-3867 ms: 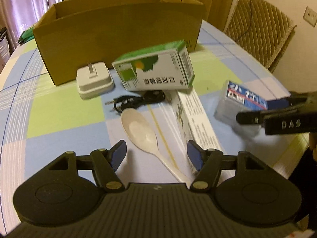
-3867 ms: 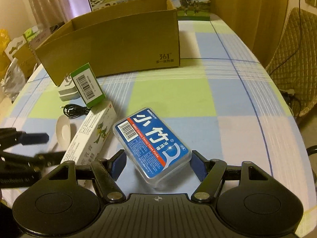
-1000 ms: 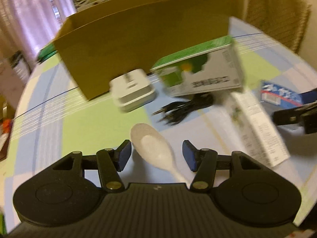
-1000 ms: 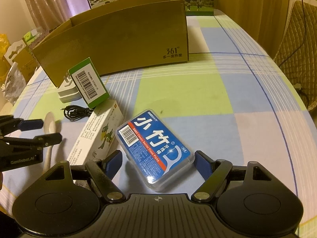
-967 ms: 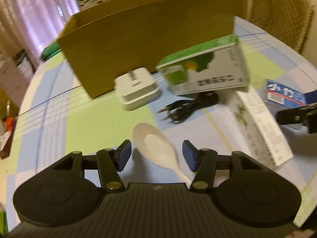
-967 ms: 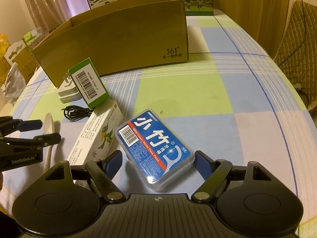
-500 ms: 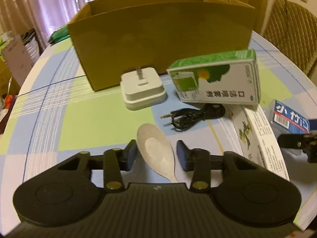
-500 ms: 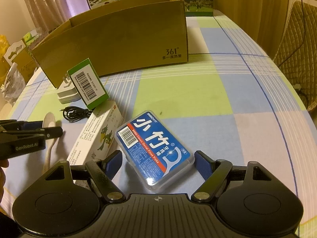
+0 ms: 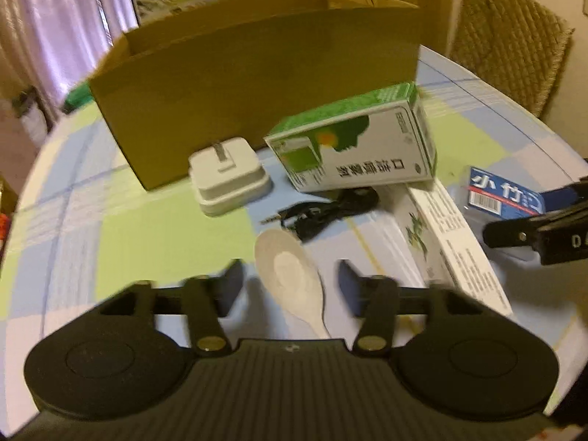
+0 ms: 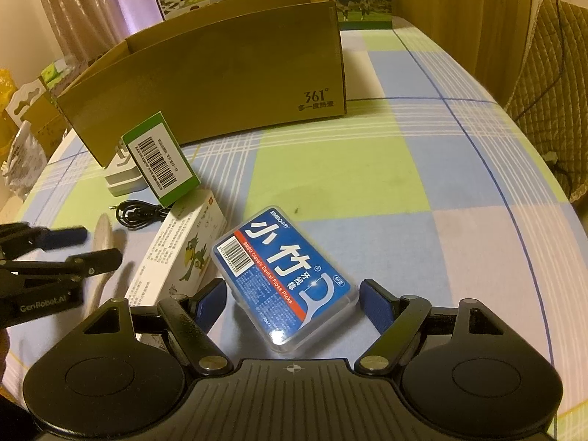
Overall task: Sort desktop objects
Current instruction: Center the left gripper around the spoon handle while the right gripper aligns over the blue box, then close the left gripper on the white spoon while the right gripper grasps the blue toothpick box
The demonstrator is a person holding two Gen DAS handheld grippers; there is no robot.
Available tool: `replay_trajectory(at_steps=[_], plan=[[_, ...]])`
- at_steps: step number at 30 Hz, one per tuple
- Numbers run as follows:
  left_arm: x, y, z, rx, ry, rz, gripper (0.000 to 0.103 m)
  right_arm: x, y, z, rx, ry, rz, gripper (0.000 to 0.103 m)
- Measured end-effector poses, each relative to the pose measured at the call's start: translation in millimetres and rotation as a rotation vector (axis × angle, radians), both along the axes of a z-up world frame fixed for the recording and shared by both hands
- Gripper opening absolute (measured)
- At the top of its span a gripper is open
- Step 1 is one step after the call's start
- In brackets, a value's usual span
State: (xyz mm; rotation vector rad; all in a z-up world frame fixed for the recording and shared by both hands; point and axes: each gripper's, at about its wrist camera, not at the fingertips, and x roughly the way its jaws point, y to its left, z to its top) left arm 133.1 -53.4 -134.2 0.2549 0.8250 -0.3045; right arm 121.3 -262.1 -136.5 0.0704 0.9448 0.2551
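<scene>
A white spoon [image 9: 290, 275] lies on the checked tablecloth, its bowl between the fingers of my left gripper [image 9: 289, 270]. That gripper is open and its pads stand clear of the bowl on both sides. A clear floss-pick box with a blue label [image 10: 283, 264] lies between the fingers of my right gripper [image 10: 292, 288], which is open. The right gripper's left pad is near the box's edge and the right pad stands apart from it. In the right wrist view the left gripper [image 10: 100, 246] straddles the spoon [image 10: 101, 228].
An open cardboard box [image 9: 257, 73] stands behind the objects. In front of it are a white charger [image 9: 228, 176], a green-and-white carton [image 9: 352, 147], a black cable [image 9: 330, 209] and a long white carton [image 9: 452, 242]. A quilted chair [image 9: 507, 44] stands off the table's right edge.
Half a second ago the left gripper's fingers had narrowed close to the spoon's bowl; now they are spread wider again. The right gripper and the floss box have barely moved.
</scene>
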Motion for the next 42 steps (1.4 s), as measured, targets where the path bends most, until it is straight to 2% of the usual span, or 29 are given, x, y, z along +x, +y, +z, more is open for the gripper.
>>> replay_trajectory(at_steps=[3,5,9,10,13,18,24,26,29,33,36,39,42], plan=[[0,-6,-2,0.005,-0.001,0.003,0.055,0,0,0,0.001,0.000,0.000,0.077],[1,-9,-4,0.021,0.001,0.028,0.051,0,0,0,0.000,-0.001,0.000,0.077],[5,-8,-7,-0.007,0.012,0.105,0.031,0,1,0,-0.009,-0.003,0.005,0.077],[4,-10,-7,-0.002,0.006,0.102,0.029,0,2,0,-0.019,-0.006,0.010,0.077],[4,-13,-6,0.012,0.003,0.077,0.029,-1,6,1,-0.071,-0.037,0.037,0.076],[0,-9,-2,-0.046,0.033,-0.014,0.029,0,10,3,-0.133,-0.074,0.075,0.076],[1,-9,-6,-0.022,0.044,-0.010,0.029,1,16,-1,-0.177,-0.068,0.142,0.076],[-1,-9,-6,-0.017,0.036,0.000,0.029,-1,19,-1,-0.191,-0.071,0.158,0.065],[-3,-9,-6,-0.008,0.034,0.010,0.030,-3,19,1,-0.186,-0.074,0.161,0.064],[-4,-11,-7,0.005,0.028,0.022,0.034,2,13,0,-0.136,-0.053,0.132,0.064],[-2,-13,-8,0.012,0.021,0.027,0.035,2,15,-1,-0.152,-0.061,0.143,0.065],[-1,-13,-8,0.010,0.023,0.037,0.035,1,16,-2,-0.171,-0.067,0.147,0.070],[0,-13,-7,0.006,0.029,0.039,0.030,0,16,-1,-0.172,-0.085,0.148,0.074]])
